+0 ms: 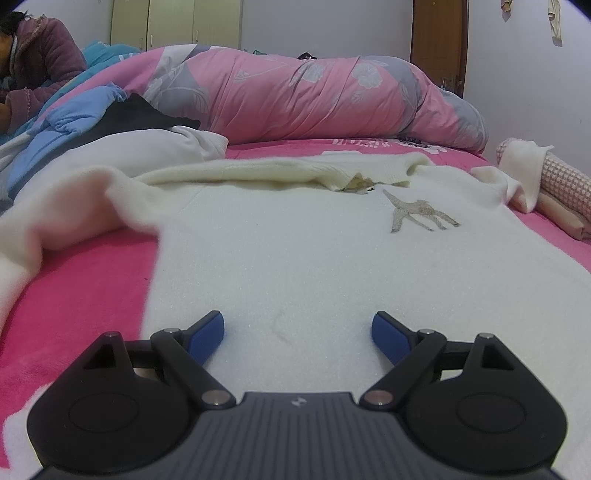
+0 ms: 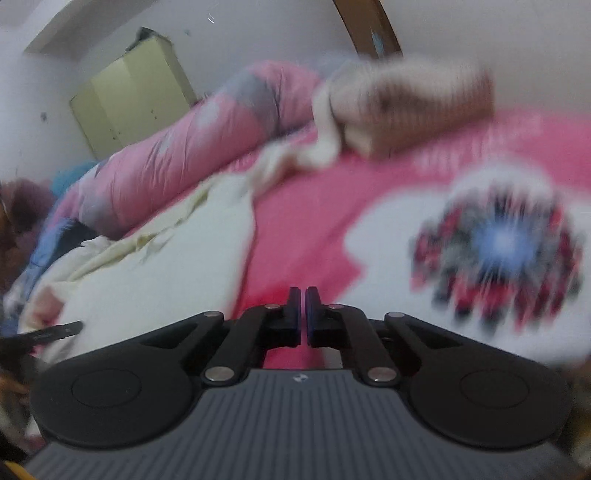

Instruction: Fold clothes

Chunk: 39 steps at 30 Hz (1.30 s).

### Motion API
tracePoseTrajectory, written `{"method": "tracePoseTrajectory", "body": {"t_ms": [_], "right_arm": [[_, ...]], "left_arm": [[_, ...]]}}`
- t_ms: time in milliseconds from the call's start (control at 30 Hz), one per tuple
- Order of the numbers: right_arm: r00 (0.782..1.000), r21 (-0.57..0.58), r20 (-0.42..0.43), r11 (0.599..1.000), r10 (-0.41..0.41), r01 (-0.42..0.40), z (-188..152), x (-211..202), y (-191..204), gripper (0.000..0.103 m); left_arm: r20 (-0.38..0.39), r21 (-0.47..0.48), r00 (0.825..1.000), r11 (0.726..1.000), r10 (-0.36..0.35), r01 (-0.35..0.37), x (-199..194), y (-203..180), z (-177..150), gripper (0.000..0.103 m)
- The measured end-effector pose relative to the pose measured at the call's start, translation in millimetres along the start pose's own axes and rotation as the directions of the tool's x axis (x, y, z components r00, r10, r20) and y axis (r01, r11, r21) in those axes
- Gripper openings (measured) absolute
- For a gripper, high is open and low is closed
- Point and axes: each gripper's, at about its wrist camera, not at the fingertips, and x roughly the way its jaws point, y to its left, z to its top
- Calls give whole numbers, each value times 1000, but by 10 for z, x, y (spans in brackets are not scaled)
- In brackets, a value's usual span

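Where the bed's bright pink plush blanket (image 1: 85, 295) serves as the work surface, the following items are recorded: one cream-white knitted sweater (image 1: 295, 258), spread flat across the blanket, collar end away from the left wrist camera, with a beige embroidered animal motif (image 1: 417, 212) on its chest; one sleeve (image 1: 66, 214) bunched and lying out to the left side. Left gripper (image 1: 297, 334), black with blue pads, set low over the sweater's near hem, jaws spread wide, nothing between them. Right gripper (image 2: 304, 306), same make, over bare pink blanket just beside the sweater's (image 2: 147, 280) right edge, jaws brought together with only a sliver of gap and no cloth caught; that view is smeared by blur. Further stock: a rolled pink-and-grey floral quilt (image 1: 314, 99) along the far side of the bed; a folded pink-and-white checked garment (image 1: 565, 184) with cream trim at the far right; a blue padded garment (image 1: 70, 118) and a black cloth (image 1: 129, 114) heaped far left; a white patch with dark red-and-blue flower print (image 2: 498, 243) on the blanket; a person's maroon quilted sleeve (image 1: 40, 62) at the far left corner; pale green wardrobe (image 1: 177, 22); brown wooden door (image 1: 437, 44)
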Motion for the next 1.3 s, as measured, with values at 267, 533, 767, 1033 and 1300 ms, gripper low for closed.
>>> {"method": "tracePoseTrajectory", "body": {"t_ms": [267,533,767,1033,1300], "right_arm": [[986,-321,-61,932,156,-167,-100,297,700,4],[979,-340,-122,920,161,-194,-517,201,486,1],[979,-266,-107,944,175,-198,-601,207,419,1],[978,-247,-126,949,168,-195,-578,242,426,1],[979,-253,-144,951,146,-179,-573,226,454,1]], "left_arm": [[0,1,1000,1000,1,-1,-4,-2,2,89],[5,-10,1000,1000,-10,10,-2,13,-6,89],[4,-11,1000,1000,-12,12,-1,27,-7,89],[4,-11,1000,1000,-14,14,-6,28,-11,89],[6,-8,1000,1000,-15,15,-18,22,-23,89]]}}
